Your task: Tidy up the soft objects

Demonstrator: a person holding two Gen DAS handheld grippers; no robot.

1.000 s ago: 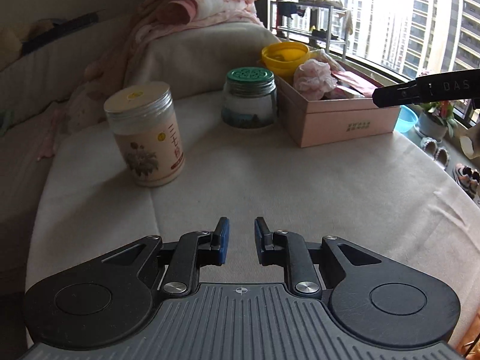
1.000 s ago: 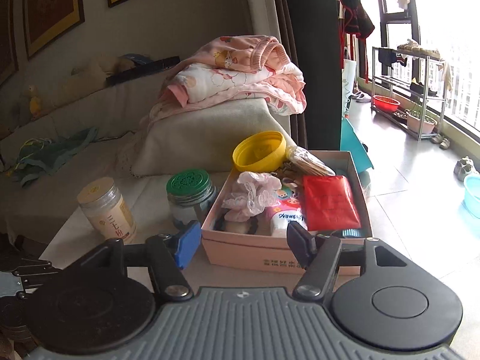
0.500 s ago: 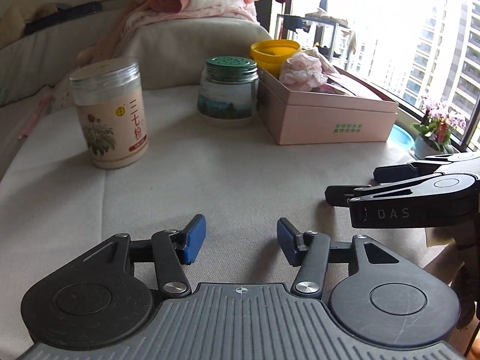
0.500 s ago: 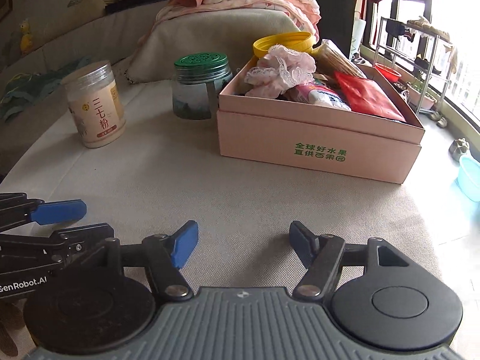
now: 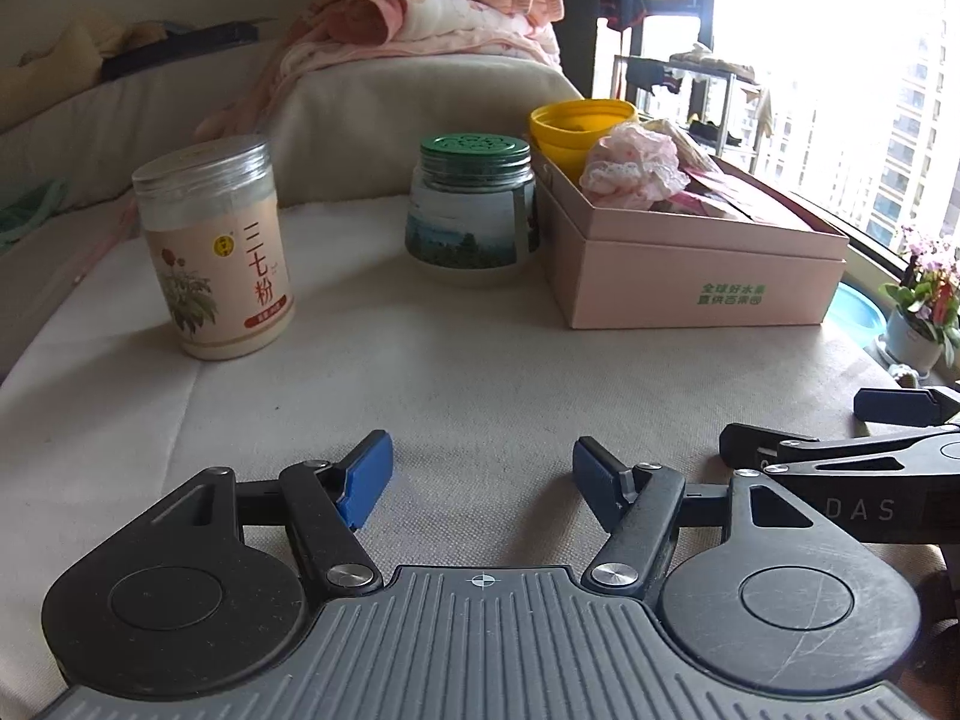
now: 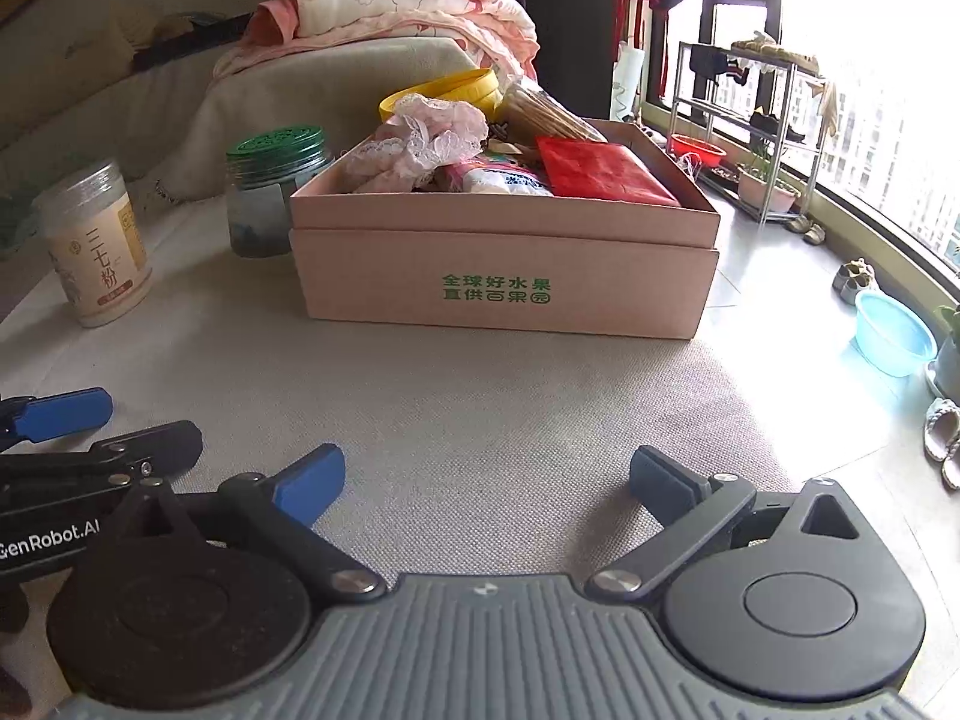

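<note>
Far left: clear plastic jar of pale powder (image 5: 213,249), then green-lidded glass jar (image 5: 471,207) touching the pink cardboard box (image 6: 504,276). Inside the box: frilly pink lace pouf (image 6: 429,141), white packet, flat red packet (image 6: 600,171). Nearest, left gripper (image 5: 483,474) and right gripper (image 6: 486,483) low over cream cloth, jaws spread wide, holding nothing. Probably between picks; next, reach forward to the pouf, closing gently.

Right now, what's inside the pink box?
In the pink box: a lacy pink cloth, a white packet, a red packet and a yellow lid behind. Anything underneath is covered.
</note>
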